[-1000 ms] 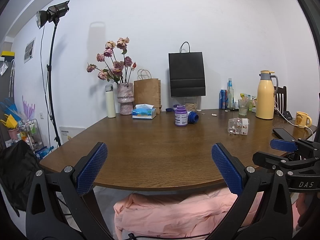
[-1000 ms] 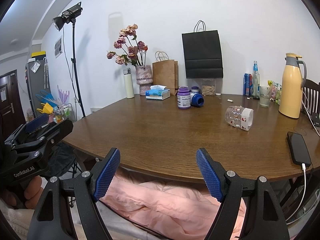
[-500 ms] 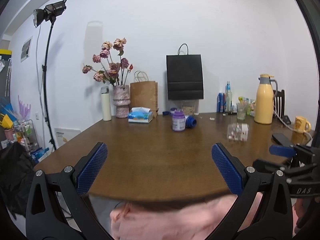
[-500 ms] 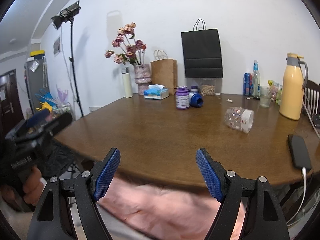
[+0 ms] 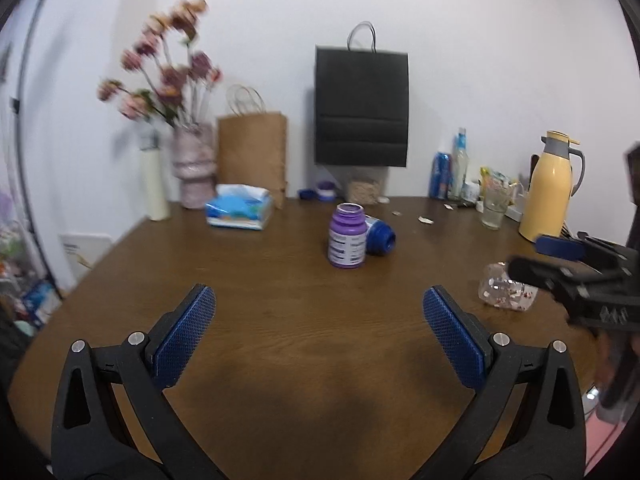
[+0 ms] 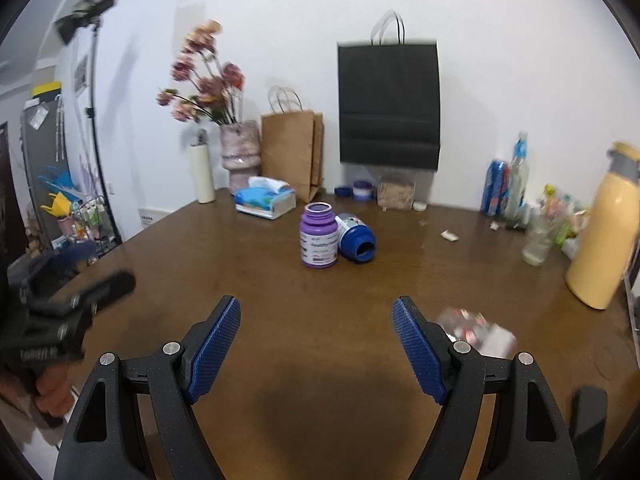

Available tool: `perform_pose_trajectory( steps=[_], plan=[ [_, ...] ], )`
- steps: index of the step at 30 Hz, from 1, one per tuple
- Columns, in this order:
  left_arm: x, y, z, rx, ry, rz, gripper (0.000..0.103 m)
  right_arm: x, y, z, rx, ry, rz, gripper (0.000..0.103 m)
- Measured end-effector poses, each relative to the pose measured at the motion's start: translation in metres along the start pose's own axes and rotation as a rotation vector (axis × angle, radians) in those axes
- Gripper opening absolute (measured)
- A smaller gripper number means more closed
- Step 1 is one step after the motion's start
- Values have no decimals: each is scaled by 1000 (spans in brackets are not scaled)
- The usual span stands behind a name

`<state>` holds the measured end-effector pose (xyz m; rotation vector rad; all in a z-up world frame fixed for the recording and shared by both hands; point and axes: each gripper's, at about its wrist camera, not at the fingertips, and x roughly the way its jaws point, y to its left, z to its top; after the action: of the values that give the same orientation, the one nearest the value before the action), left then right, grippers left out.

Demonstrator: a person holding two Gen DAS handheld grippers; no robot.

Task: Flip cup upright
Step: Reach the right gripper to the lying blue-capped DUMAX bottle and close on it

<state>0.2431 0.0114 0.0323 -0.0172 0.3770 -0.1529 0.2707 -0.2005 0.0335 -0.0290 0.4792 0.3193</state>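
On the brown wooden table (image 5: 280, 320), the clear plastic cup with red print (image 5: 505, 297) lies on its side, just right of the right gripper (image 6: 316, 344), whose 2 blue-padded fingers stand spread wide and empty. Beside it, the left gripper (image 5: 319, 334) is equally splayed, holding nothing. Farther back, an upright purple bottle (image 6: 319, 241) touches a toppled blue bottle (image 6: 355, 238).

wall (image 6: 500, 40): plain white | table (image 5: 280, 280): brown wood | light stand (image 6: 94, 80): far left, by wall
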Motion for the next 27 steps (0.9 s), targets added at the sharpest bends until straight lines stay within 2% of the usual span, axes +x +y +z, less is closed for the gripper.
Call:
perform_pose_trajectory(
  steps=[2, 5, 8, 14, 18, 24, 27],
  plan=[
    [23, 3, 9, -20, -12, -12, 103, 28, -16, 18, 31, 30, 47, 83],
    [60, 8, 23, -36, 29, -32, 103, 77, -38, 46, 63, 83, 27, 83],
    [102, 9, 36, -31, 73, -61, 103, 130, -57, 70, 91, 146, 44, 82],
    [170, 15, 42, -69, 155, -87, 103, 227, -70, 90, 72, 258, 10, 74],
    [190, 17, 42, -76, 174, -104, 103, 270, -77, 91, 101, 308, 41, 74],
    [203, 16, 38, -62, 202, -116, 103, 310, -81, 79, 152, 373, 82, 70],
    [204, 17, 35, -67, 210, -113, 103, 311, -87, 78, 205, 350, 106, 69]
  ],
)
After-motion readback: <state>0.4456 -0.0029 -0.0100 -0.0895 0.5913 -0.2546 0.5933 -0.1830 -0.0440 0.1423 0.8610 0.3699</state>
